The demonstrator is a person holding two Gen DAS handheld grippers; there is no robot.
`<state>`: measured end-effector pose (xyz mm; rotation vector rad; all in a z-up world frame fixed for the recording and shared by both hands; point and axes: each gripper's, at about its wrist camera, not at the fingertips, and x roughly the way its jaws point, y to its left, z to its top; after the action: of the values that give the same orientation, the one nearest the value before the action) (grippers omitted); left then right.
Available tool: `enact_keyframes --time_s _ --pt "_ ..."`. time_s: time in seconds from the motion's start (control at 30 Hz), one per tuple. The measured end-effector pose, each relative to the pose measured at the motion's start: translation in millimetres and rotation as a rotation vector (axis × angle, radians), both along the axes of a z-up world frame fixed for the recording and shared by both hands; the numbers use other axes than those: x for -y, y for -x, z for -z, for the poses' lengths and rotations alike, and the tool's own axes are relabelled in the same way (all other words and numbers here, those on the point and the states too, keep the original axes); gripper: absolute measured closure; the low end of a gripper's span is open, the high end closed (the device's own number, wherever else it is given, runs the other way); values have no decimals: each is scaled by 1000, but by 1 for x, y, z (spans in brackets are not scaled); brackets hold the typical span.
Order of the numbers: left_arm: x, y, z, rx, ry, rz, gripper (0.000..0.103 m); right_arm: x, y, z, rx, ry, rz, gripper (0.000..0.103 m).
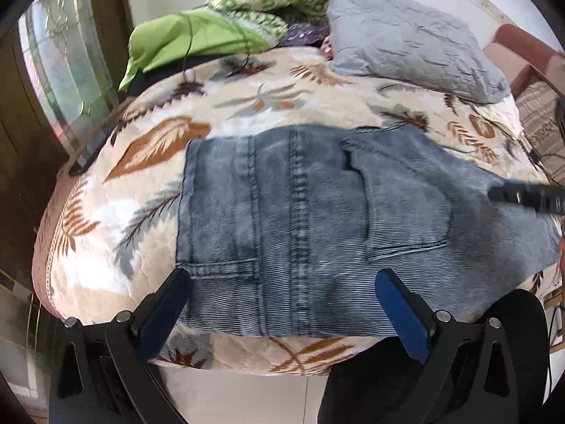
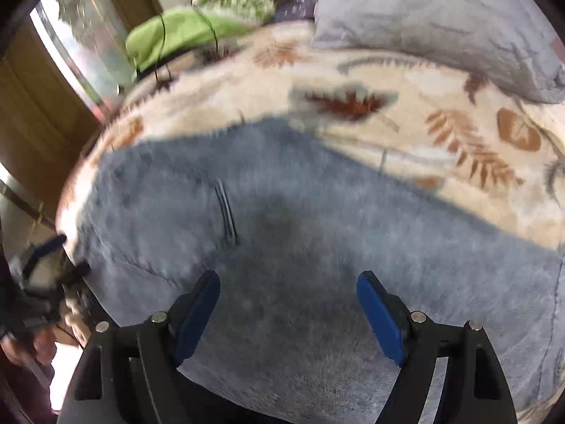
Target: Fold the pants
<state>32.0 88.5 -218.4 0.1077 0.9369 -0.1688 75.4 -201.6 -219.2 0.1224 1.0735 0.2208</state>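
Below both my grippers: faded blue denim pants (image 1: pixel 300 212) flat on leaf-print quilted bedspread (image 1: pixel 148 148), long axis left-right. Left gripper (image 1: pixel 282 304) spread, empty, over waistband end; right gripper (image 2: pixel 287 314) spread, empty, over leg.

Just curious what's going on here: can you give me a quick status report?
Both grippers, left and right, open, fingers empty. Jeans lying flat on leaf-print blanket. Grey pillow well clear; nothing in the way.
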Motion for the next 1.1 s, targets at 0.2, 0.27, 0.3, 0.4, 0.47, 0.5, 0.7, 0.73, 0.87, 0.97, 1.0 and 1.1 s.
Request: enact_keyframes --time_s 0.2,0.27,0.3,0.4,0.47,0.5,0.7,0.73,0.87,0.97,1.0,1.1 --pt "13 13 -16 56 -32 26 0 7 -5 -26 77 3 61 20" --pt "13 19 -21 72 -37 30 0 11 -4 -29 85 8 78 20" --pt "13 20 -22 77 -39 31 0 13 -1 -32 101 18 92 20" --pt "14 26 -27 95 -52 40 0 19 12 -49 176 -1 122 20" --pt "15 30 -31 109 -59 44 0 22 20 -65 249 5 143 20" --pt "16 31 -32 113 -60 46 0 23 24 -71 279 8 148 20" --pt "24 38 -39 138 -76 60 0 27 53 -126 527 -27 169 20" --pt "26 40 -40 143 -78 64 0 28 59 -134 568 -45 174 20" --pt "29 45 -45 155 -87 68 0 34 78 -158 683 -79 207 7" --pt "32 48 -47 159 -87 67 0 41 92 -172 773 -106 232 0" --pt "33 49 -47 159 -87 68 0 44 96 -174 796 -109 246 0" --pt "37 50 -49 163 -88 74 0 56 101 -173 802 -118 301 0"
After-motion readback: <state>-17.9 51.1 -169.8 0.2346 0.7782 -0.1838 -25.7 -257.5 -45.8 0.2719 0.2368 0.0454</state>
